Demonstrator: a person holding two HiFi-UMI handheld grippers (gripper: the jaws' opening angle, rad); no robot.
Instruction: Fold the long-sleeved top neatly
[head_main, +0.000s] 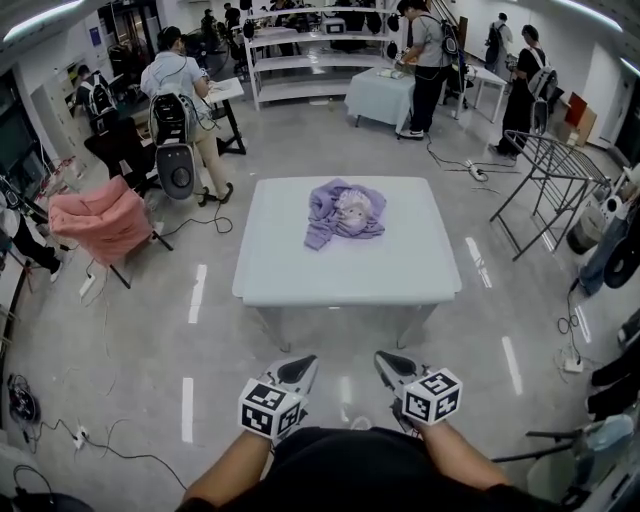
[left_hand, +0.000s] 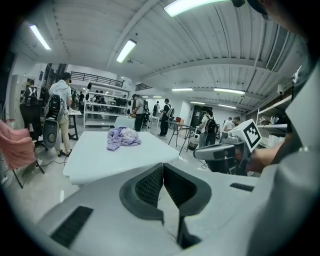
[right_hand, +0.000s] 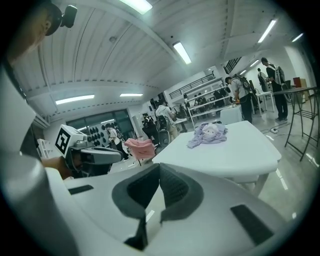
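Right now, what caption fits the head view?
Both shut, left gripper and right gripper face a table bearing a crumpled purple top.

A table (head_main: 350, 270) stands in the middle of the floor. The crumpled long-sleeved top (head_main: 345, 213) lies on its far half, near the centre line. In front of the table's near edge, well apart from it, the left gripper (head_main: 303, 367) and the right gripper (head_main: 386, 363) sit side by side. A cloth-draped chair (head_main: 100, 222) stands to the table's left and a drying rack (head_main: 560, 170) to its right. Behind the table are a shelving unit (head_main: 320, 60) and a smaller table (head_main: 380, 95), with people standing near them.
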